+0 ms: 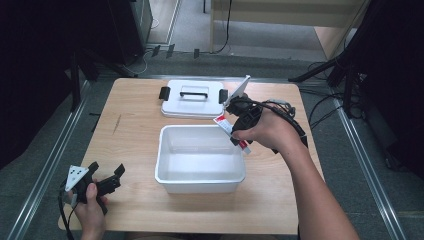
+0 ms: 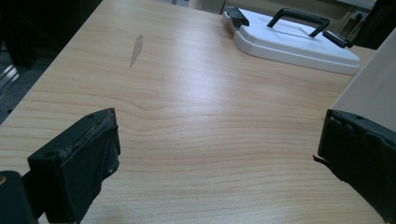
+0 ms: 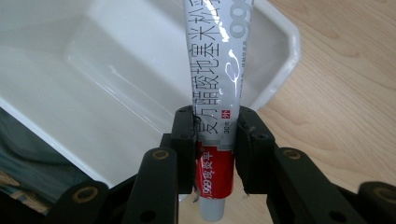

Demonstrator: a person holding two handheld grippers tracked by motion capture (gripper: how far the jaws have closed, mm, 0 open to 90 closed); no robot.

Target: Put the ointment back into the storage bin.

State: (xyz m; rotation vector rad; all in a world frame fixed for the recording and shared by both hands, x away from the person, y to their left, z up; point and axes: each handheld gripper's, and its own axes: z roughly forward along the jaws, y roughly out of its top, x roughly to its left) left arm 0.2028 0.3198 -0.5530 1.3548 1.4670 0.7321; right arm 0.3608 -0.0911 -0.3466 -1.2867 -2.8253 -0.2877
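The right gripper (image 3: 215, 140) is clamped on a silver-and-red tube (image 3: 217, 70) near its capped end, holding it over the right rim of the white bin (image 1: 165, 175) at the table's middle. The left gripper (image 1: 107, 175) rests by the near left corner with jaws wide apart, bare wooden table (image 2: 187, 116) between them. The white lid (image 1: 192, 105) lies flat behind the bin, near the far edge.

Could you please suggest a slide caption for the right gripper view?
Right gripper shut on a red-and-silver tube, held over the rim of an open white bin.
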